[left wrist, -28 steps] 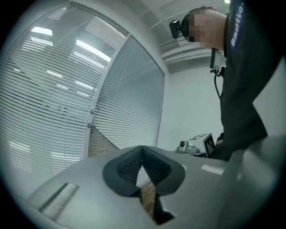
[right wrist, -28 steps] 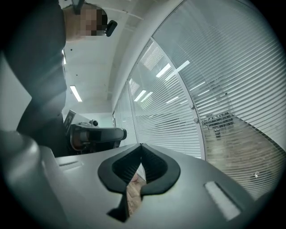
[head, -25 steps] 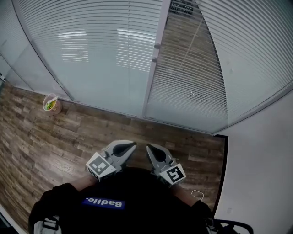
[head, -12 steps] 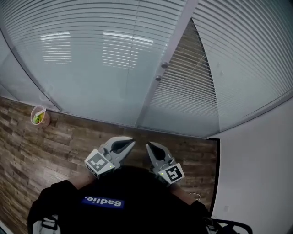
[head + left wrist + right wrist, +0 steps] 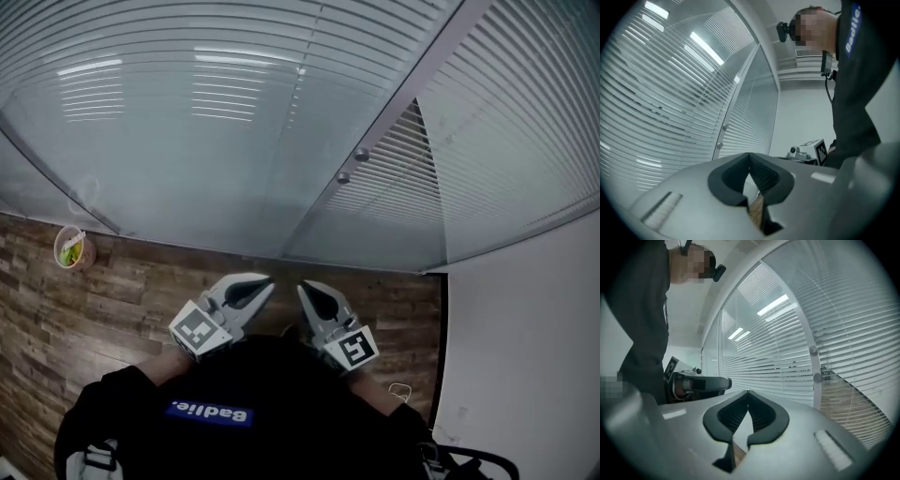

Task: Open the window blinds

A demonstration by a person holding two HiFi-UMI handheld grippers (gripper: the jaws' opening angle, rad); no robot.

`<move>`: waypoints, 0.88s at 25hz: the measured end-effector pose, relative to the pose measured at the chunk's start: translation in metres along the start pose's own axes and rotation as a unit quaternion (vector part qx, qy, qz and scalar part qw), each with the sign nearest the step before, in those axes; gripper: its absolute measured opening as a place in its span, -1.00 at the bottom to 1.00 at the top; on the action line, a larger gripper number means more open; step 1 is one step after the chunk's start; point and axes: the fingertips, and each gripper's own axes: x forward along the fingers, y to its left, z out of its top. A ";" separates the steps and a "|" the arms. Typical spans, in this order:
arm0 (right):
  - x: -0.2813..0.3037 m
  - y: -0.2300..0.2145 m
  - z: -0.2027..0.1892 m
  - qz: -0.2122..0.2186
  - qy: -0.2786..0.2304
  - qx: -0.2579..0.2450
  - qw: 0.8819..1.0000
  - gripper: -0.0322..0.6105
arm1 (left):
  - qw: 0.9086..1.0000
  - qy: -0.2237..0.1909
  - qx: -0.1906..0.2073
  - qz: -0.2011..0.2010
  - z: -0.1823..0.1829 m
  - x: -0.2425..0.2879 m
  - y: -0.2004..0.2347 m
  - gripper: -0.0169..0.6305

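White slatted blinds (image 5: 216, 94) hang behind glass panels ahead of me; their slats stand partly tilted. A pale frame post (image 5: 412, 89) with two small round knobs (image 5: 361, 154) splits the panels. To its right, further blinds (image 5: 525, 112) leave a triangle of floor showing. My left gripper (image 5: 267, 279) and right gripper (image 5: 301, 288) are held side by side close to my body, short of the glass, both shut and empty. The knobs (image 5: 724, 126) show up and to the left of the left gripper (image 5: 750, 155), and the same knobs (image 5: 813, 350) stand right of the right gripper (image 5: 748, 392).
A small cup (image 5: 69, 249) with something green in it stands on the wood floor (image 5: 112, 300) at the foot of the glass, far left. A white wall (image 5: 525, 356) closes the right side. A thin wire loop (image 5: 403, 391) lies on the floor by my right arm.
I have come closer to the glass, and both grippers travelled with me, still shut. The frame post and knobs shifted right and up in view; the cup slid left.
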 end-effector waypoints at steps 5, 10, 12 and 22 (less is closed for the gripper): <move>-0.005 -0.027 0.008 0.004 -0.010 -0.001 1.000 -0.89 | 1.000 0.010 0.010 -0.001 -0.005 0.024 -0.003 -0.95; 0.012 -0.030 0.014 0.034 -0.013 -0.014 0.999 -0.89 | 0.999 -0.006 0.031 0.024 0.012 0.025 0.010 -0.95; 0.014 -0.036 0.012 0.044 -0.018 -0.019 0.999 -0.89 | 0.999 -0.006 0.038 0.031 0.008 0.031 0.012 -0.95; 0.018 -0.052 -0.004 0.074 -0.020 -0.012 0.997 -0.89 | 0.997 0.002 0.051 0.062 -0.008 0.043 0.017 -0.95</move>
